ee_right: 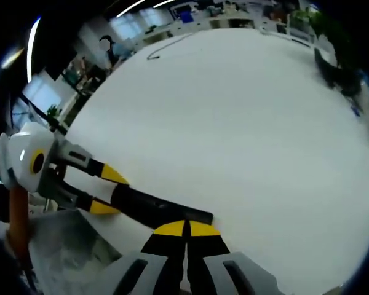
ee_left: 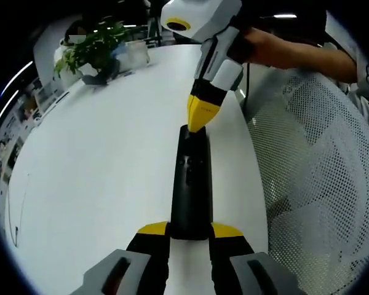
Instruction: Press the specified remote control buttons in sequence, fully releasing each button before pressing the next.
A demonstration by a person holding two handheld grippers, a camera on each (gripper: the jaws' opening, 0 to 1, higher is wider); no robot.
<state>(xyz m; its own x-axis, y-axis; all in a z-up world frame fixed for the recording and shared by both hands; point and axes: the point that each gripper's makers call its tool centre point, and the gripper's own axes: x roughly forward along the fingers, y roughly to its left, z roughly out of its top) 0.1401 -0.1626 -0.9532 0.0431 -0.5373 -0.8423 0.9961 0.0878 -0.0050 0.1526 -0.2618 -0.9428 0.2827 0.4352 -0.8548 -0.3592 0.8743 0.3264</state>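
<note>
A slim black remote control (ee_left: 190,184) lies lengthwise over the white table (ee_left: 92,166). My left gripper (ee_left: 189,230) is shut on its near end, one yellow tip on each side. From above comes my right gripper (ee_left: 198,118), its jaws shut together into one yellow point that rests on the remote's far end, above the small buttons (ee_left: 190,163). In the right gripper view my right gripper (ee_right: 186,228) has both tips pressed together right at the end of the remote control (ee_right: 160,209). My left gripper (ee_right: 109,190) clamps the other end from the left.
A potted plant (ee_left: 93,50) stands at the table's far left corner. A white mesh chair (ee_left: 323,172) sits just past the table's right edge. A person's hand (ee_left: 277,50) holds the right gripper. A thin cable (ee_right: 166,44) lies far across the table.
</note>
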